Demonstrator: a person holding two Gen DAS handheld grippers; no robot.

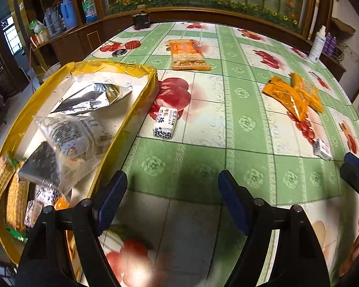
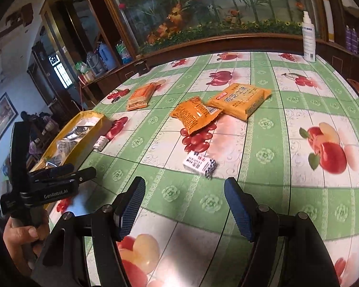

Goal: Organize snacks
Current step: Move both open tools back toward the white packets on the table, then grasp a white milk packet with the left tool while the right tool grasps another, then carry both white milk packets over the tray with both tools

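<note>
Yellow snack box (image 1: pixel 141 70) sits at the worktop's (image 1: pixel 203 167) left edge, already stuffed with packets. 1 small white candy pack (image 1: pixel 165 122) lies just beside it, another (image 2: pixel 199 164) near the orange bags (image 2: pixel 195 114), maybe 3. Both hand-held grippers, left (image 1: pixel 172 192) and right (image 2: pixel 184 205), hover spread apart, holding nothing.

A home dining room: fruit-print tablecloth (image 1: pixel 203 157), thermos flasks (image 1: pixel 68 12), wooden sideboard (image 1: pixel 67 45).

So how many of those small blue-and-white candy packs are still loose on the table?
2. One small blue-and-white pack lies beside the yellow box; the other lies ahead of the right gripper. More may be hidden inside the box.
</note>
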